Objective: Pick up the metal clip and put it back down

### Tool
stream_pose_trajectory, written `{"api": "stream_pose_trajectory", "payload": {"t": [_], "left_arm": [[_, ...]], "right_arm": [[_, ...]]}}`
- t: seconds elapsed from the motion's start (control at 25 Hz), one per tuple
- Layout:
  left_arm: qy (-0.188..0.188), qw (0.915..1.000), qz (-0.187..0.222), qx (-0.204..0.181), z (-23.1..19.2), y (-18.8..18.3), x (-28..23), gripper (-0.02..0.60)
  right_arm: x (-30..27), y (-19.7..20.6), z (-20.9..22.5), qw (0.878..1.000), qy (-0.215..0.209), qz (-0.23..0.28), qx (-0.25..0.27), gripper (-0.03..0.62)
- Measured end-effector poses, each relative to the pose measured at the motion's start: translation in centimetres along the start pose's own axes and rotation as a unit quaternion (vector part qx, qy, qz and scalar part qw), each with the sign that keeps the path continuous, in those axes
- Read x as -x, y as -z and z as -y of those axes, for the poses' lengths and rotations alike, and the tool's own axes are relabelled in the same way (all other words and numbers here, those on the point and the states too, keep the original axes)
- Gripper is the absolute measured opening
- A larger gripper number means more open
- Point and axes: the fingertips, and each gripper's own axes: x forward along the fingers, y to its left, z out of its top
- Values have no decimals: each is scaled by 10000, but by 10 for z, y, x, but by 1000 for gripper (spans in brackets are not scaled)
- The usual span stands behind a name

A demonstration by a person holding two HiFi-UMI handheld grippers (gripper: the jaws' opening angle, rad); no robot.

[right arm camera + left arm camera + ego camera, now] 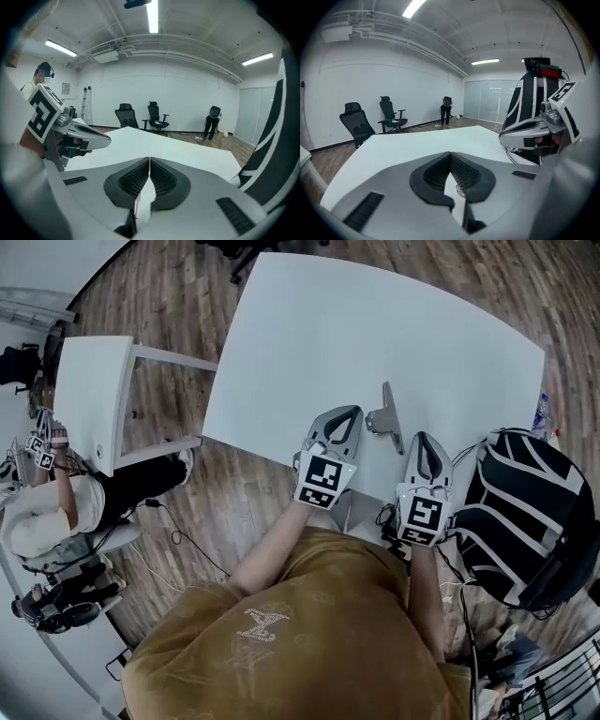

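Note:
The metal clip (387, 418) lies on the white table (375, 324) near its front edge, its long lever pointing away from me. My left gripper (349, 412) rests just left of the clip and my right gripper (423, 437) just right of it; neither touches it. In the left gripper view the jaws (450, 153) meet at their tips with nothing between them. The right gripper view shows the same, its jaws (149, 160) closed and empty. Each gripper sees the other beside it: the right gripper (536, 131), the left gripper (70, 133).
A black and white backpack (525, 512) stands off the table's right front corner. A small white side table (94, 395) and a seated person (47, 512) are at the far left. Office chairs (157, 119) and a standing person (212, 123) are beyond the table.

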Motion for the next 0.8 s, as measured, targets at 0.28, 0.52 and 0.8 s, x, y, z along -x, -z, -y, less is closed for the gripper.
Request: {"api": "stream_pose_trajectory", "payload": {"t": [0.28,0.52,0.8], "left_arm": [[208,9994,-283,-55,5,25,-19,6],[235,9985,-494,-5,4,44,-27,6],[375,9967,-721,34,8,63,-30,6]], "right_arm": [[-18,33,-6,9985,-126,-539,-50,9],[-29,56,-15,9958,-259,-882,20,9],[-34,78,-28,9915,-409,-1237,27,9]]}}
